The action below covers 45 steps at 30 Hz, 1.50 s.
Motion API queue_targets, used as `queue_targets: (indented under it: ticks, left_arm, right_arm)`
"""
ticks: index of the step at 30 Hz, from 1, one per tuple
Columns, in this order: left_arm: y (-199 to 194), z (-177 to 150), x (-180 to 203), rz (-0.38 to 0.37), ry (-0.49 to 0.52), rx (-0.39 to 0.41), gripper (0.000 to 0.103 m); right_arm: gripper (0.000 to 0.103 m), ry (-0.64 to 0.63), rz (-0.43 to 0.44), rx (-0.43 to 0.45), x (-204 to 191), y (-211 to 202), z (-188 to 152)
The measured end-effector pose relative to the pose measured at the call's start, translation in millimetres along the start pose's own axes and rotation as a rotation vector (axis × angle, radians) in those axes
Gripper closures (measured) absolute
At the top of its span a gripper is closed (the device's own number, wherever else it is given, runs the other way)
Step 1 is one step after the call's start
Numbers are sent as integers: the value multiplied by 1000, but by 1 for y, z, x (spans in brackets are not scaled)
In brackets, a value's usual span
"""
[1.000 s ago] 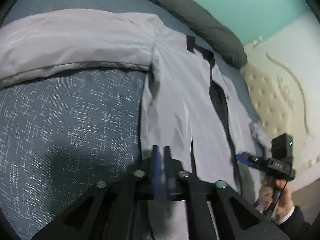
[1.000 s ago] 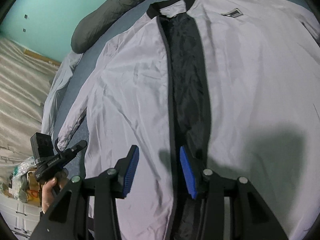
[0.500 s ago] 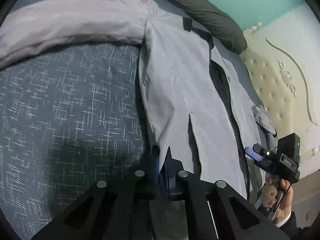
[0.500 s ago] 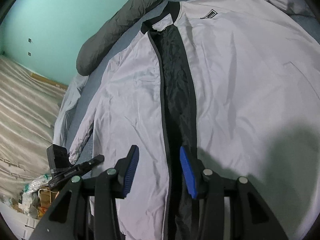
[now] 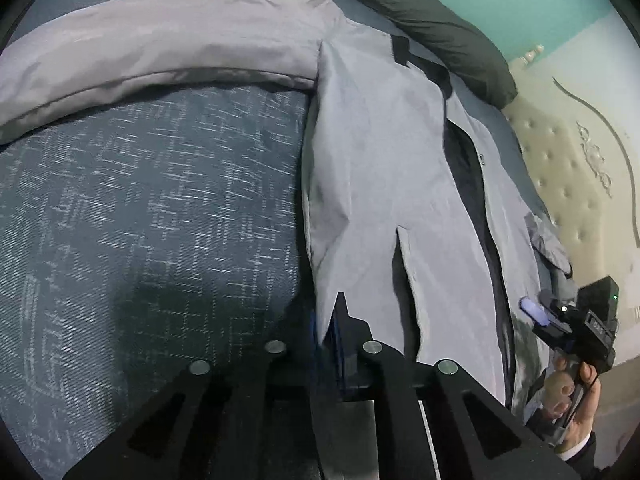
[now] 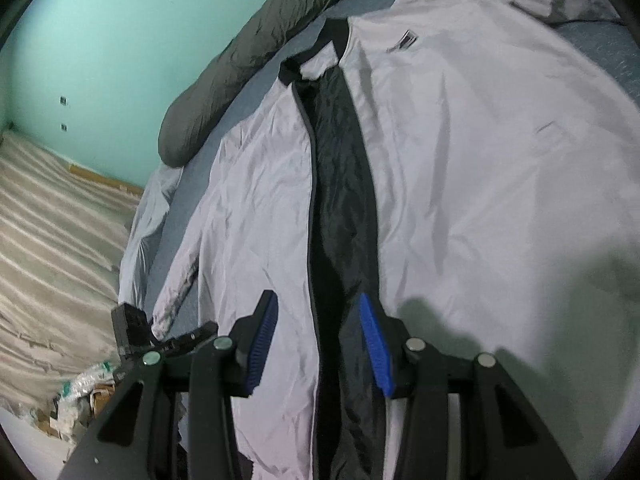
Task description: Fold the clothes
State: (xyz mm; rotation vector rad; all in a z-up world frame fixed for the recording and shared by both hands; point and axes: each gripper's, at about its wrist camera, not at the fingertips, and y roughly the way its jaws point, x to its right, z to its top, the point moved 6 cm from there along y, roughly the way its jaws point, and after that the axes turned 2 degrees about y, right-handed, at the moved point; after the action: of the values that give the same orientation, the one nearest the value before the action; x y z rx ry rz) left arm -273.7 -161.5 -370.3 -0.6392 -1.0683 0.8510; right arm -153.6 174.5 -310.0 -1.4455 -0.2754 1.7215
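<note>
Your jacket (image 6: pixel 460 168) lies flat on the blue-grey bed (image 5: pixel 152 208), pale grey, front open so the black lining (image 6: pixel 340 184) shows as a dark strip down the centre of the right wrist frame. Your left gripper (image 5: pixel 334 332) is pinched on the jacket's hem corner at lower centre of its view — the sleeve (image 5: pixel 160 60) stretches across the upper left. Your right gripper (image 6: pixel 318 336) hangs spread wide above the lower front opening, gripping nothing. A dark bolster (image 6: pixel 248 60) lies along the teal wall (image 6: pixel 120 32) beyond the collar — bare bed fills the left of the left wrist frame.
</note>
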Motion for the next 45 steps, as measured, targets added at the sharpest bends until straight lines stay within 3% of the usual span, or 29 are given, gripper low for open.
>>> queue_targets:
  ticks: [4,12,20,21,25,26,29,36,40,45]
  left_arm:
    - [-14,2,5,36,-2,24,88]
    - [-46,8,47,67,56,73,84]
    - [-81,2,84,69,101,109,80]
    - [-84,2,87,68,104,113,80]
    - [-97,-7,97,57,119,113,80]
    - [-98,-8,100,55,123,113,80]
    - [-104,-11,104,53,133,120,80]
    - [-109,-16,103,54,123,118,80]
    - [-110,-16,108,56,130,116,80]
    - [-113,-15,118,52,148,110,80]
  right_arm:
    - [48,14,-30,11,5,-17,9]
    - [48,-86,-158,-61,4,-18,3]
    - [49,-247,-369,-184,-2,13,-16]
    - [51,-264,-396,-200,-1,17,-19]
    - [74,-350,-487,-245,2,31,-33]
    - [86,-356,-494,-256,5,33,-35]
    - [98,-348,-486,-242,9,34,-37]
    - [99,-322,-396,-230,-3,35,-38]
    - [100,-337,-405,-264,-1,41,-45]
    - [94,-260,-307,-287,5,24,-37]
